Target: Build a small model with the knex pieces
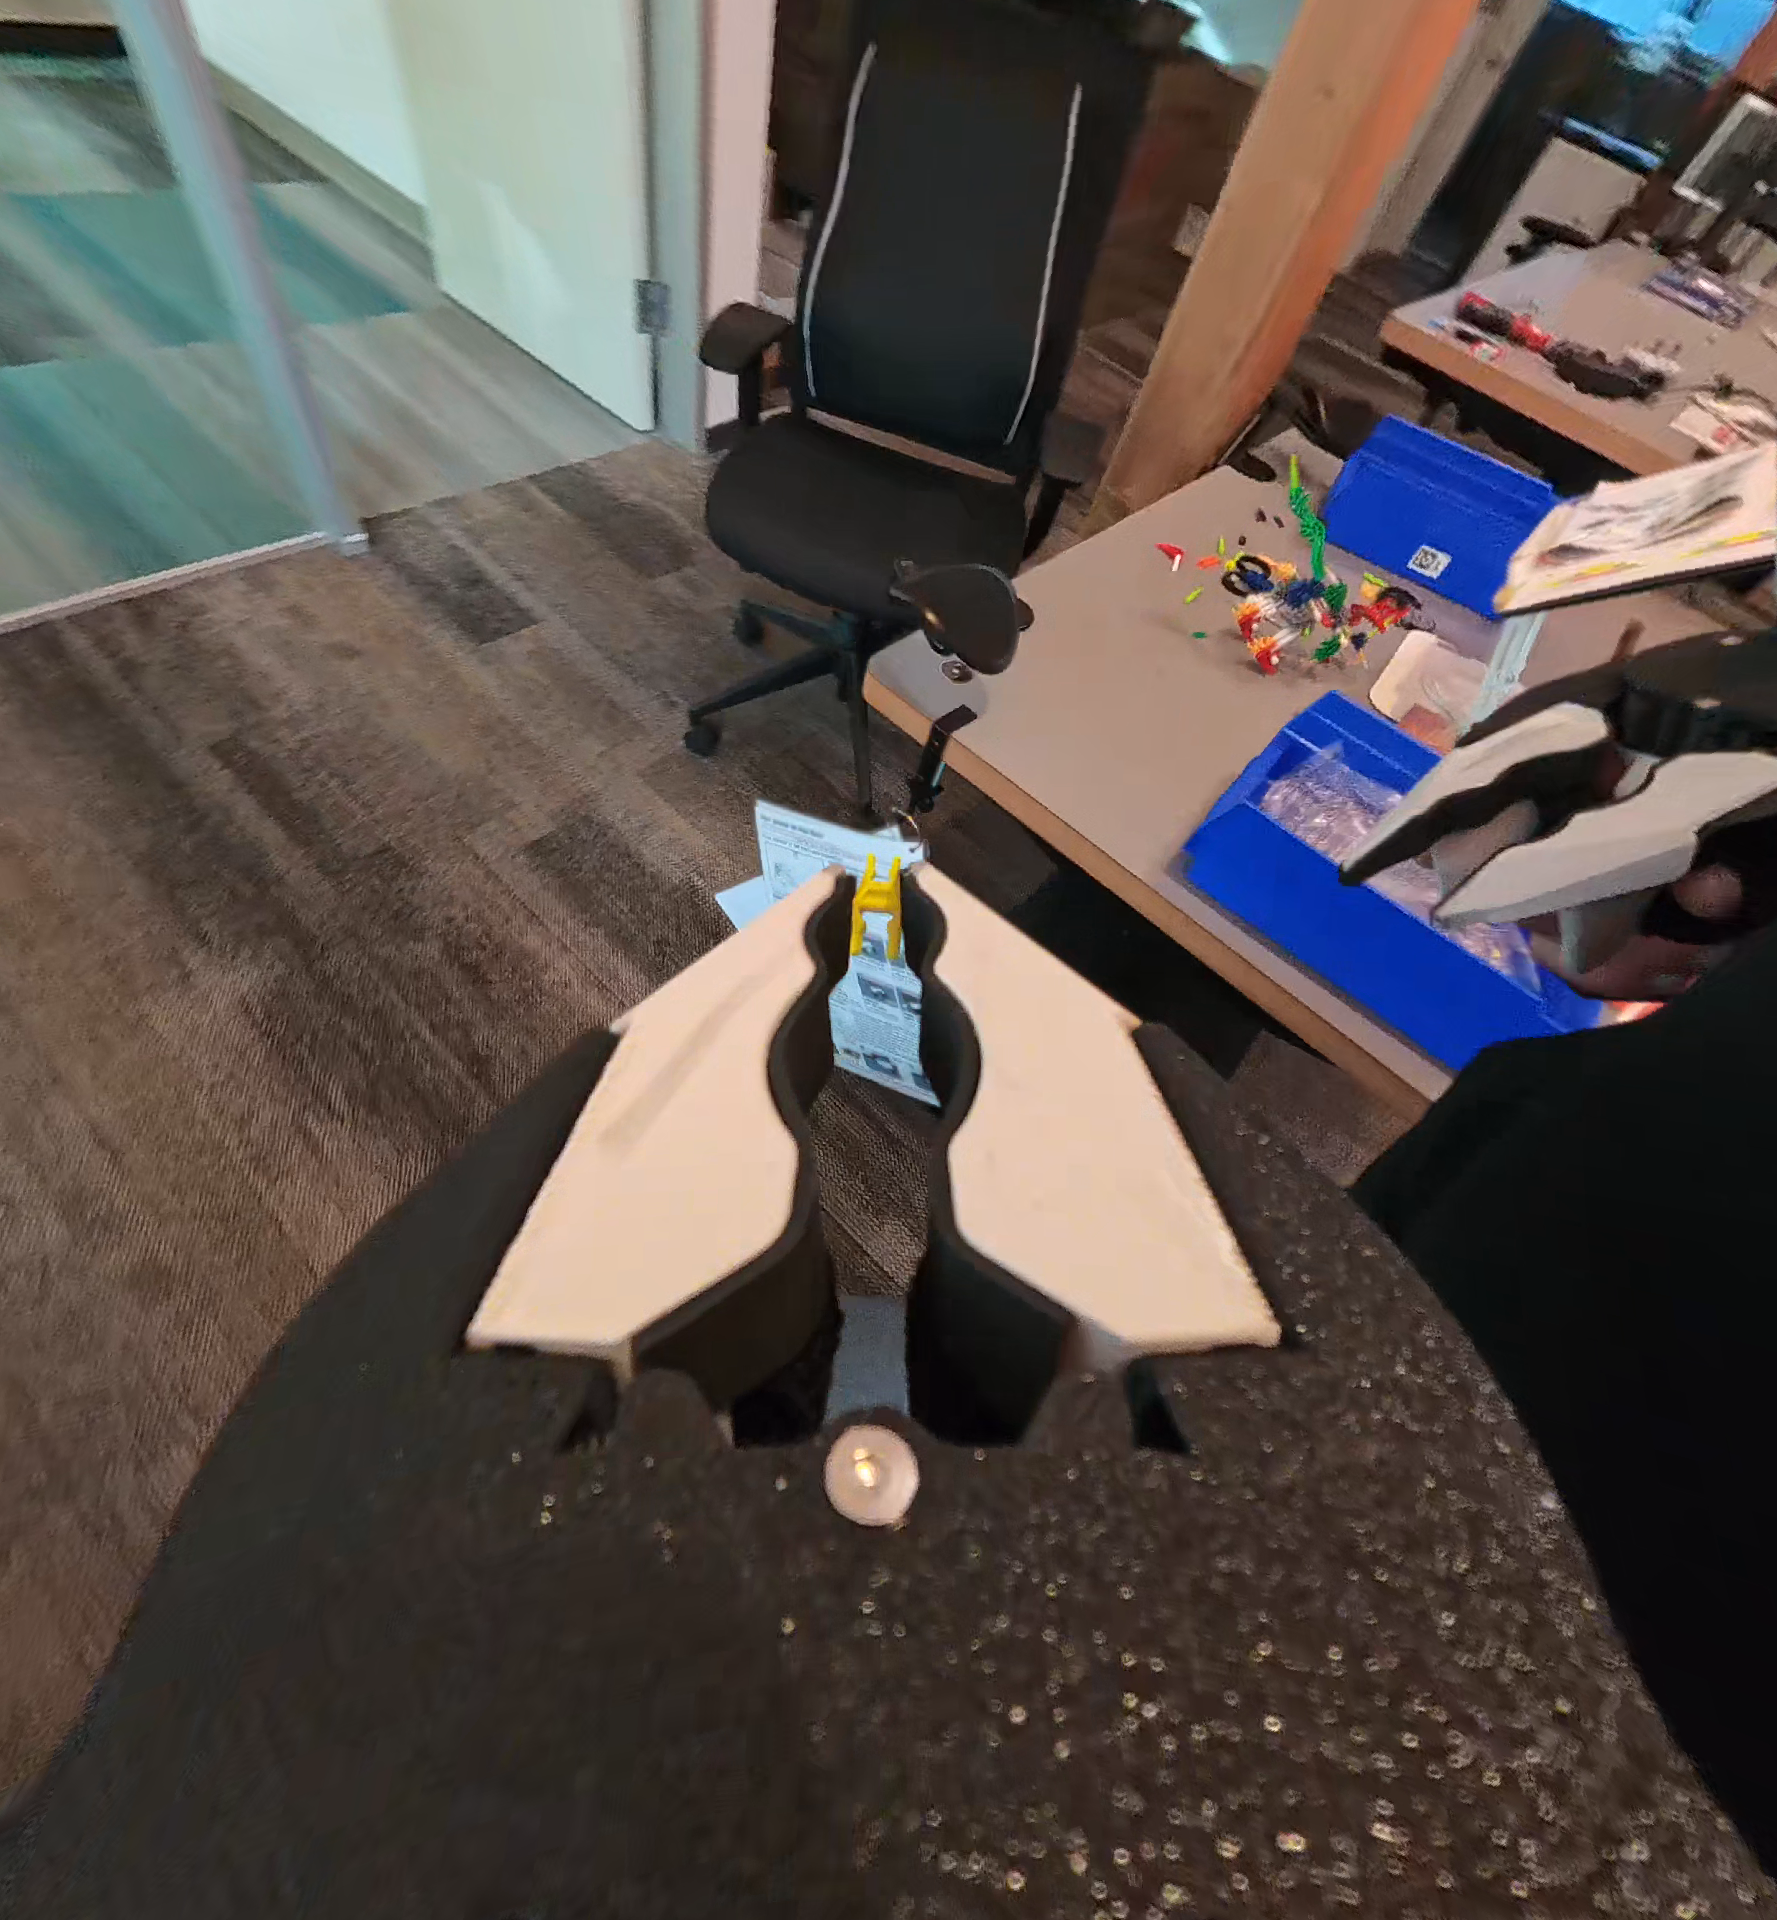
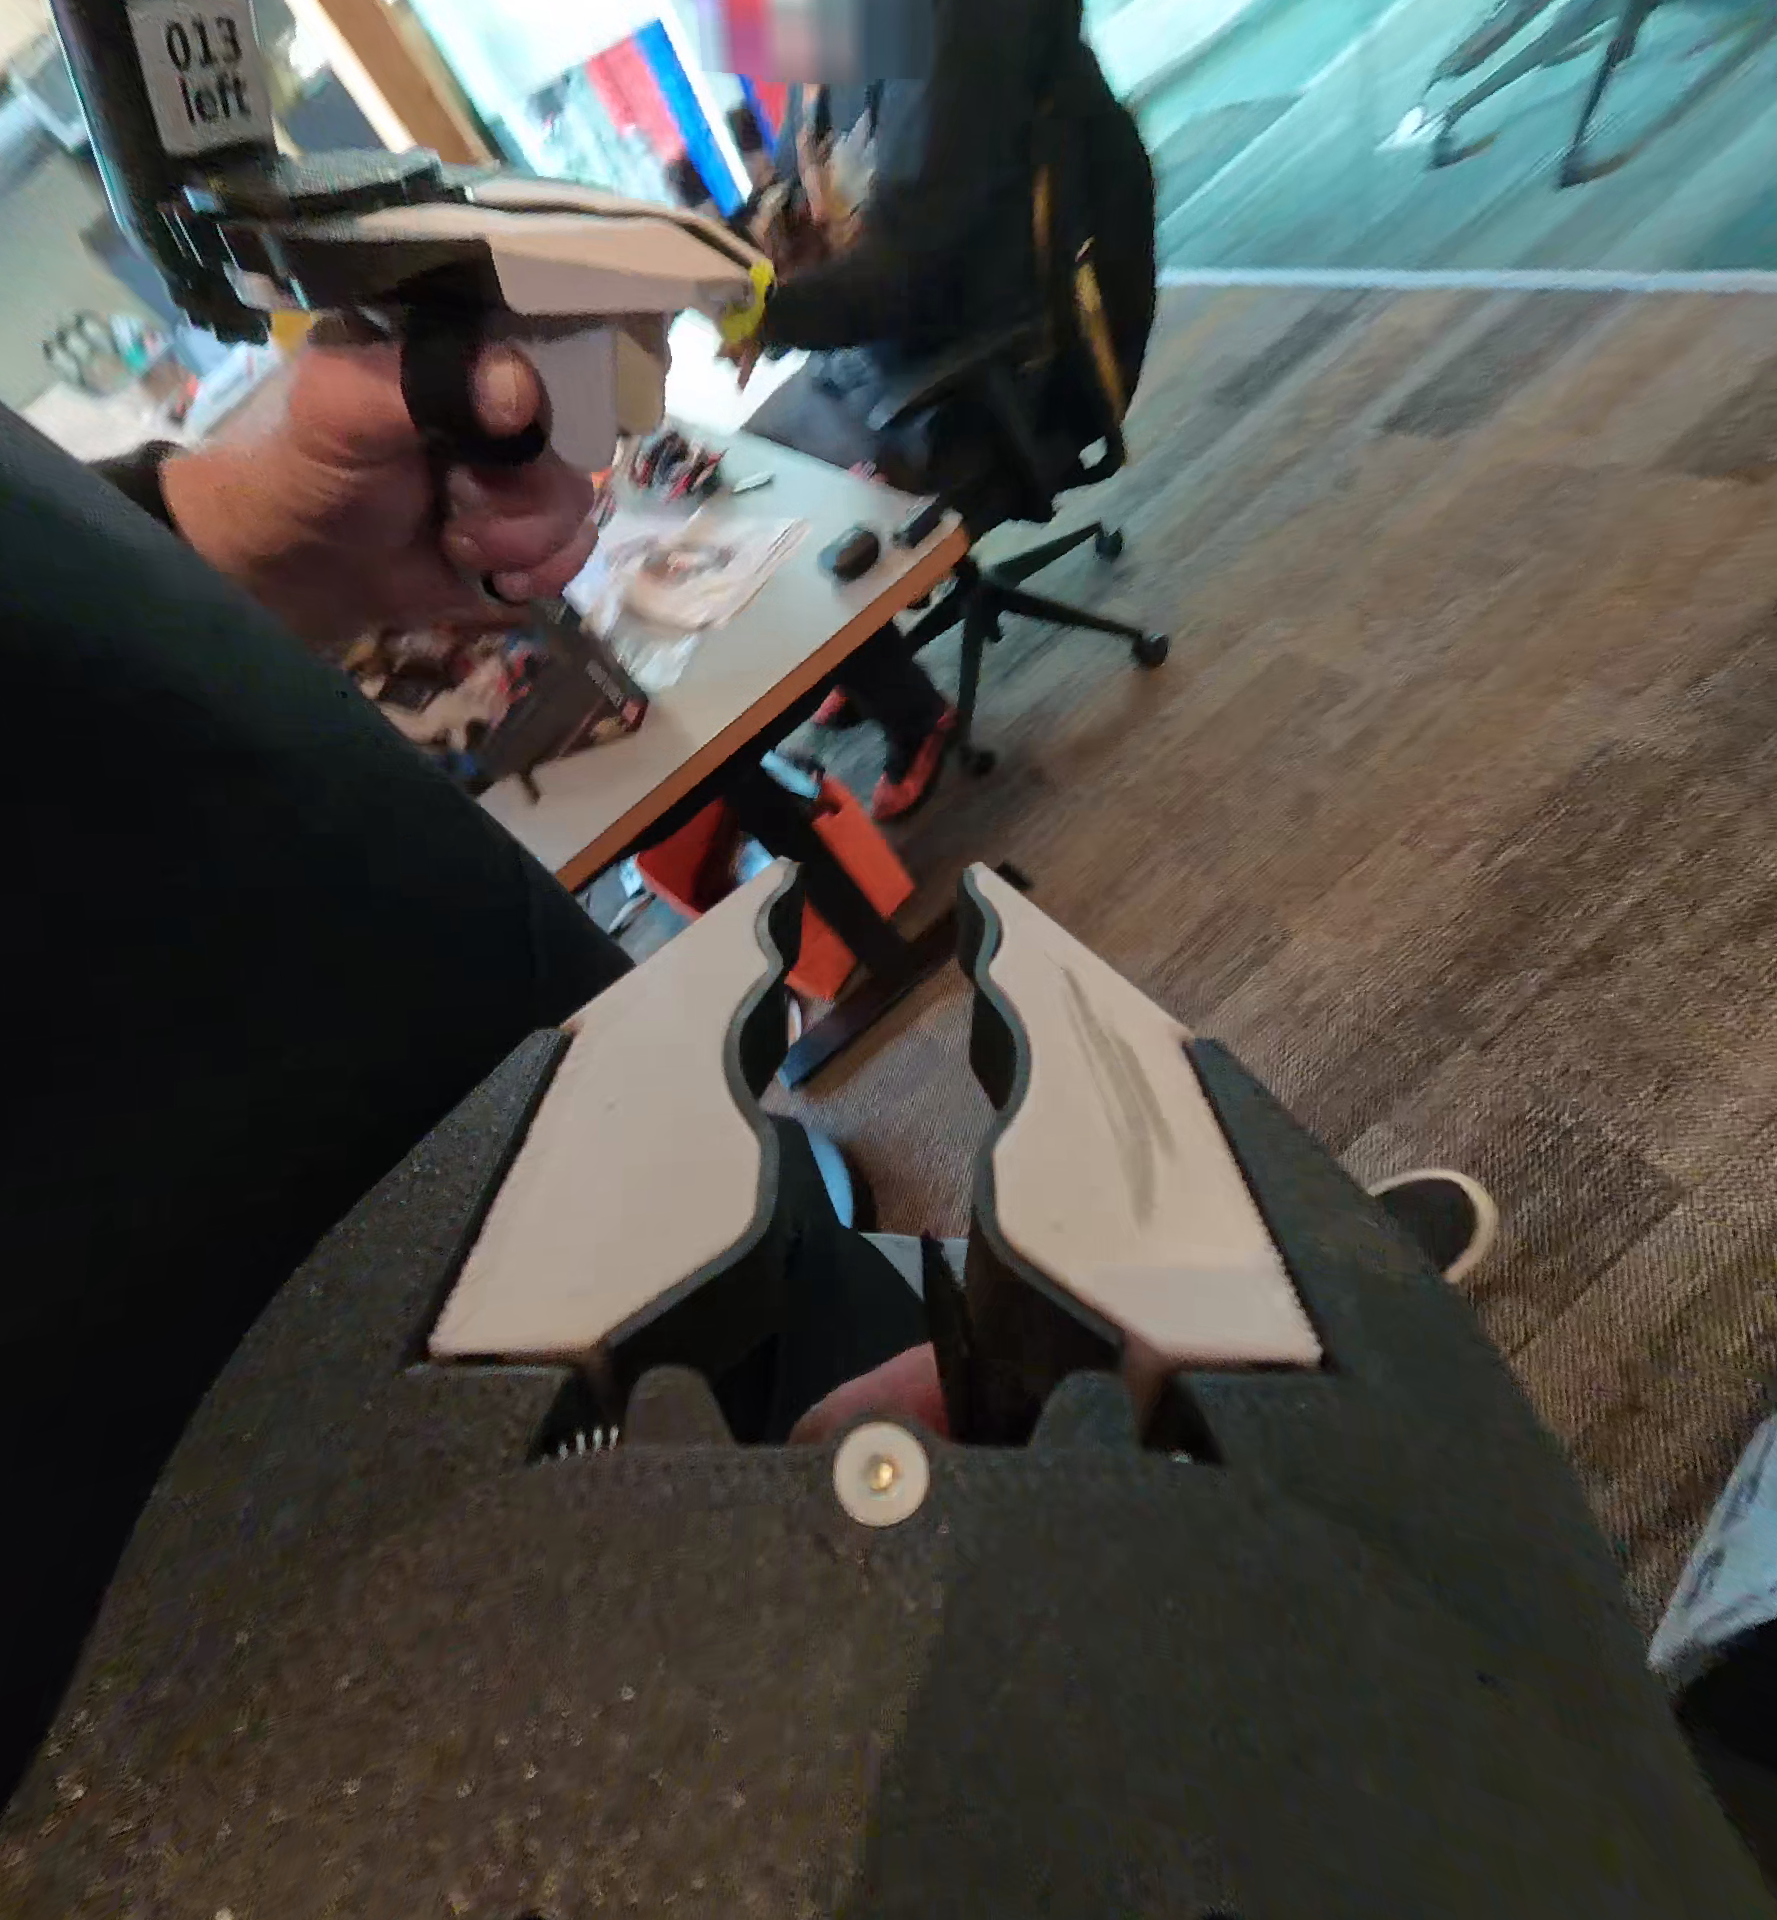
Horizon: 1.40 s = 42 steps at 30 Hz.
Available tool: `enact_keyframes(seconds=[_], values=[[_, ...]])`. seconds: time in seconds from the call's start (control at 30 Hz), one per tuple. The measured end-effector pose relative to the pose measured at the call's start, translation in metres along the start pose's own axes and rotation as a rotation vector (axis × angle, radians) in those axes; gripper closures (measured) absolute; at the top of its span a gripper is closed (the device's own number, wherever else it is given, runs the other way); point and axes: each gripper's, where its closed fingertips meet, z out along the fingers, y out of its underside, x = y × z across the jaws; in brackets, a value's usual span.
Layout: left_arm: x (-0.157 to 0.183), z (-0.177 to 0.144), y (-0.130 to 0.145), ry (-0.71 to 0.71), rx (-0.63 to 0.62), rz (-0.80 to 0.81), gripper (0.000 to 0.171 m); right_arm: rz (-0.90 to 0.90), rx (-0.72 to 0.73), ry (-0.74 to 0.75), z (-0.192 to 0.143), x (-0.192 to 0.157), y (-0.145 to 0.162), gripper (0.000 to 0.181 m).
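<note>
- left gripper (image 1: pixel 876 878) is pinching a small yellow plastic piece (image 1: pixel 876 914) right at its tips, up over the carpet
- right gripper (image 2: pixel 876 883) has its fingers apart, nothing in them
- printed sheet (image 1: pixel 868 997) on the floor below; table (image 1: pixel 1092 665) with colourful construction-toy bits (image 1: pixel 1310 613) and blue bins (image 1: pixel 1320 894) off to the side

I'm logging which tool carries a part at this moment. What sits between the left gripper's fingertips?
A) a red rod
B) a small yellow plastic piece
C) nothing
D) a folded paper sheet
B: the left gripper is shut on a small yellow plastic piece pinched at its tips, while the right gripper is open and empty.
</note>
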Motion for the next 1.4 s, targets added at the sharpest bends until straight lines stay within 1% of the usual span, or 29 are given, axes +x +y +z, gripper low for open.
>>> enact_keyframes(seconds=[0.07,0.13,0.2,0.23,0.3,0.37,0.4,0.47,0.5,0.6,0.7,0.8,0.87,0.9,0.97,1.03,1.07,1.17,1.23,1.27,1.33,1.37,1.4], values=[[-0.032,0.045,-0.019,0.035,-0.013,0.014,0.165,0.02,0.056,0.006,0.024,0.05,-0.024,0.153],[-0.063,0.091,-0.042,0.066,-0.028,0.01,0.165,0.023,0.082,0.015,0.051,0.11,-0.048,0.153],[-0.09,0.139,-0.07,0.119,-0.06,0.006,0.165,0.054,0.113,0.051,0.07,0.176,-0.085,0.153],[-0.101,0.164,-0.086,0.159,-0.075,0.005,0.165,0.075,0.134,0.064,0.075,0.204,-0.11,0.153],[-0.122,0.212,-0.122,0.242,-0.086,0.058,0.165,0.054,0.186,0.09,0.071,0.246,-0.162,0.153],[-0.151,0.259,-0.155,0.259,-0.105,0.151,0.165,0.022,0.192,0.161,0.061,0.287,-0.198,0.153],[-0.163,0.281,-0.173,0.281,-0.096,0.165,0.165,0.024,0.196,0.202,0.055,0.307,-0.21,0.153],[-0.183,0.325,-0.203,0.354,-0.083,0.157,0.165,0.058,0.22,0.288,0.041,0.348,-0.226,0.153],[-0.194,0.347,-0.212,0.388,-0.095,0.17,0.165,0.085,0.236,0.336,0.034,0.368,-0.231,0.153],[-0.225,0.414,-0.228,0.498,-0.149,0.219,0.165,0.186,0.292,0.481,0.02,0.424,-0.236,0.153],[-0.253,0.484,-0.25,0.641,-0.179,0.261,0.165,0.279,0.36,0.639,0.015,0.473,-0.242,0.153],[-0.267,0.553,-0.275,0.796,-0.205,0.328,0.165,0.376,0.447,0.807,0.016,0.513,-0.257,0.153],[-0.262,0.591,-0.296,0.922,-0.231,0.338,0.166,0.413,0.522,0.853,0.025,0.525,-0.281,0.153],[-0.258,0.608,-0.305,0.977,-0.245,0.37,0.166,0.416,0.518,0.872,0.032,0.53,-0.289,0.153],[-0.248,0.64,-0.321,1.066,-0.269,0.45,0.165,0.421,0.459,0.93,0.041,0.543,-0.296,0.153],[-0.234,0.671,-0.335,1.136,-0.279,0.484,0.165,0.425,0.442,1.004,0.035,0.554,-0.303,0.153],[-0.225,0.686,-0.337,1.165,-0.288,0.501,0.165,0.438,0.456,1.048,0.026,0.56,-0.304,0.153],[-0.19,0.73,-0.329,1.247,-0.322,0.592,0.165,0.506,0.566,1.152,-0.008,0.581,-0.297,0.153],[-0.155,0.754,-0.325,1.308,-0.342,0.607,0.165,0.531,0.633,1.201,-0.034,0.6,-0.288,0.153],[-0.136,0.765,-0.323,1.333,-0.346,0.628,0.165,0.534,0.642,1.228,-0.048,0.612,-0.282,0.153],[-0.099,0.793,-0.315,1.361,-0.332,0.763,0.165,0.529,0.644,1.304,-0.085,0.636,-0.264,0.153],[-0.079,0.809,-0.312,1.369,-0.337,0.81,0.165,0.556,0.649,1.343,-0.106,0.648,-0.253,0.153],[-0.055,0.822,-0.311,1.392,-0.357,0.816,0.165,0.595,0.665,1.373,-0.128,0.656,-0.243,0.153]])
